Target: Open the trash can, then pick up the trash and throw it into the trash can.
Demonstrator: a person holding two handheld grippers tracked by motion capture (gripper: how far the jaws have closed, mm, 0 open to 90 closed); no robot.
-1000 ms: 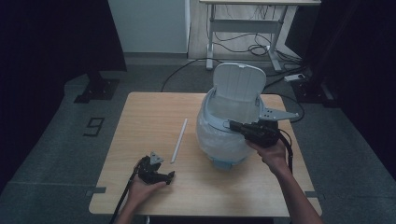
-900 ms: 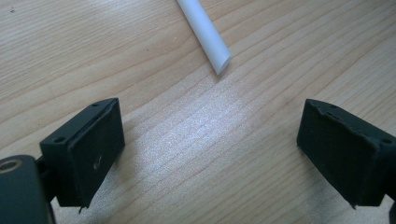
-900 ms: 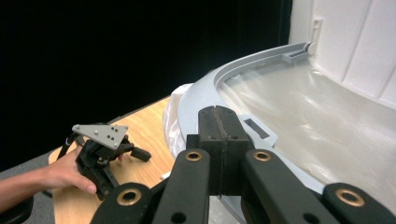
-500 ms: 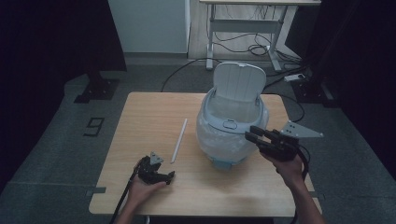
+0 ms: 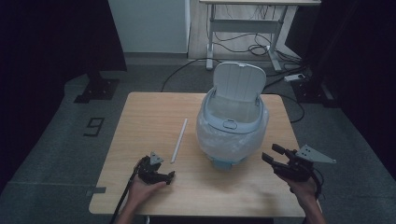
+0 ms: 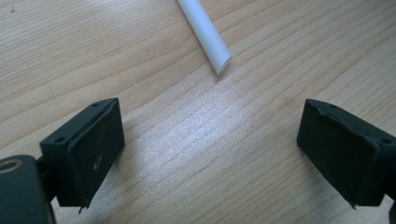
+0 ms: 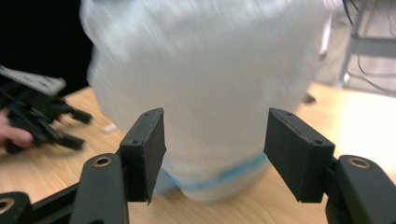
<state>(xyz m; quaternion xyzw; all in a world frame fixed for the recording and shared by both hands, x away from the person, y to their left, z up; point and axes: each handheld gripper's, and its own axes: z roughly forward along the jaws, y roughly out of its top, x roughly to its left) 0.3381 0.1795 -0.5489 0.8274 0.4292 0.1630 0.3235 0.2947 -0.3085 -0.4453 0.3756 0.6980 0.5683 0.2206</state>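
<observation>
High view: white tube (image 5: 179,140) lengthwise front-to-back

A light brown wooden table (image 5: 149,112) sits on a grey floor (image 5: 60,154). At 9 o'clock from it is a dark number 9 mark (image 5: 95,126). At 12 o'clock stands a white metal desk frame (image 5: 211,35) with black tangled cables (image 5: 254,48) under it. At 10 o'clock lies a flat black stand foot (image 5: 95,88).
</observation>
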